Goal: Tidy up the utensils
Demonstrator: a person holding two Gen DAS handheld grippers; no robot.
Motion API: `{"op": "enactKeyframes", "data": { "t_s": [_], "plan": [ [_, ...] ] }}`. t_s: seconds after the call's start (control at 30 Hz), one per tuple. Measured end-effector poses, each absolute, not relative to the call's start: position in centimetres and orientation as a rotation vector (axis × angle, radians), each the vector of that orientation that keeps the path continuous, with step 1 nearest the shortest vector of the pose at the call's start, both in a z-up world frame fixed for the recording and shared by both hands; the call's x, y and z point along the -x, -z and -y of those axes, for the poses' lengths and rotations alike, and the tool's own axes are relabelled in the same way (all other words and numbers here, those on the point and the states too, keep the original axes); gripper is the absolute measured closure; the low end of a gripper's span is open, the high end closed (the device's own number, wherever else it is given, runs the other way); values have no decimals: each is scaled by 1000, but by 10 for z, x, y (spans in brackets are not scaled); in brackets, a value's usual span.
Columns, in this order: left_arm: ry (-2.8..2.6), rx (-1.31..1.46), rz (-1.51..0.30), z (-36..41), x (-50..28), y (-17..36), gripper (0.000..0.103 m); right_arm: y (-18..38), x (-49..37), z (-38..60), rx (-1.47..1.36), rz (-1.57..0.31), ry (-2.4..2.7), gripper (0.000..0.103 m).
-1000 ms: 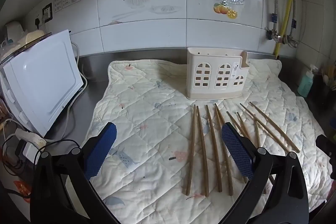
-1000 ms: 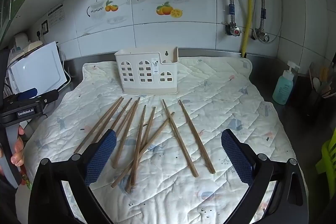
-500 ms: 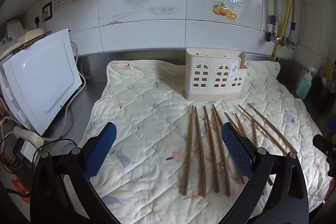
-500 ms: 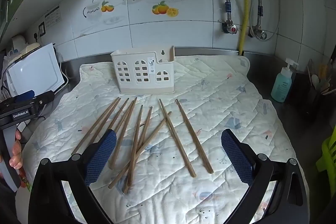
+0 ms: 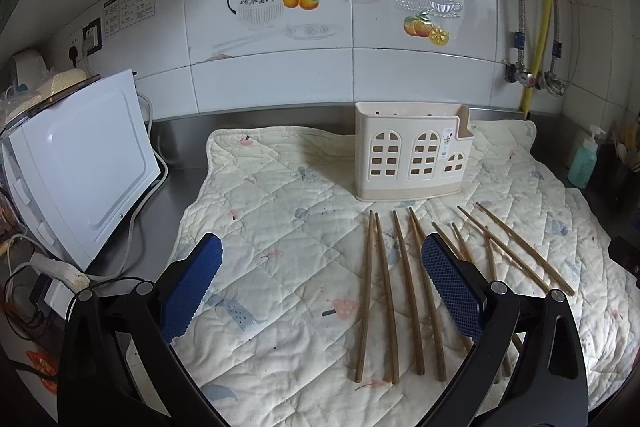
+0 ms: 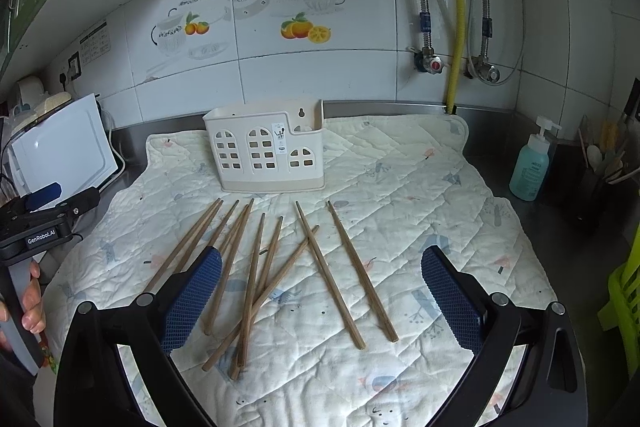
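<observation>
On the quilt [image 6: 420,187], centre frame in both views: wooden chopsticks [image 6: 252,279], loose, lying roughly parallel with tips toward the holder [image 6: 266,151]; several overlap at lower centre of the right wrist view. The holder, a cream plastic caddy with window-shaped cutouts, stands upright behind them at the quilt's far edge, apart from the nearest tips, and no sticks show inside it.

Left gripper [image 5: 320,291]: jaws spread wide, nothing between the blue pads, hovering above bare quilt left of the chopsticks [image 5: 384,291]; its right finger overlaps the middle sticks in frame.

Right gripper [image 6: 320,295]: jaws likewise wide apart, nothing held, over the near ends of the sticks.

Left wrist view only: white appliance [image 5: 84,163] filling the left of frame, with a power strip [image 5: 60,271] and cables below it; the right sticks are partly hidden by the finger.

Right wrist view only: the left gripper's body at the left edge, gripped by a hand [image 6: 30,299]; a pump bottle [image 6: 530,167] at right, fully seen; a red valve [image 6: 434,65] and yellow pipe [image 6: 458,7] on the tiled wall; green plastic [image 6: 624,303] at lower right.
</observation>
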State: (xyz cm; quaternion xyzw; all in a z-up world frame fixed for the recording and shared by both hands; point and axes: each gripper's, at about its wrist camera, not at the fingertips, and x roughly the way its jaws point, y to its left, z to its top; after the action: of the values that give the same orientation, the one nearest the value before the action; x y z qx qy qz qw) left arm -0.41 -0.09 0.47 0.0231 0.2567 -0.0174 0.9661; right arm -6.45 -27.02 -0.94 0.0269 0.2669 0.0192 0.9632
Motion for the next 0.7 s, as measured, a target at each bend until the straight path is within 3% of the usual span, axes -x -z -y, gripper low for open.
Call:
{"op": "enactKeyframes", "data": {
  "t_s": [0.7],
  "plan": [
    [35, -60, -495, 4, 6, -6, 5, 5, 64, 270, -57, -515, -53, 6]
  ]
}}
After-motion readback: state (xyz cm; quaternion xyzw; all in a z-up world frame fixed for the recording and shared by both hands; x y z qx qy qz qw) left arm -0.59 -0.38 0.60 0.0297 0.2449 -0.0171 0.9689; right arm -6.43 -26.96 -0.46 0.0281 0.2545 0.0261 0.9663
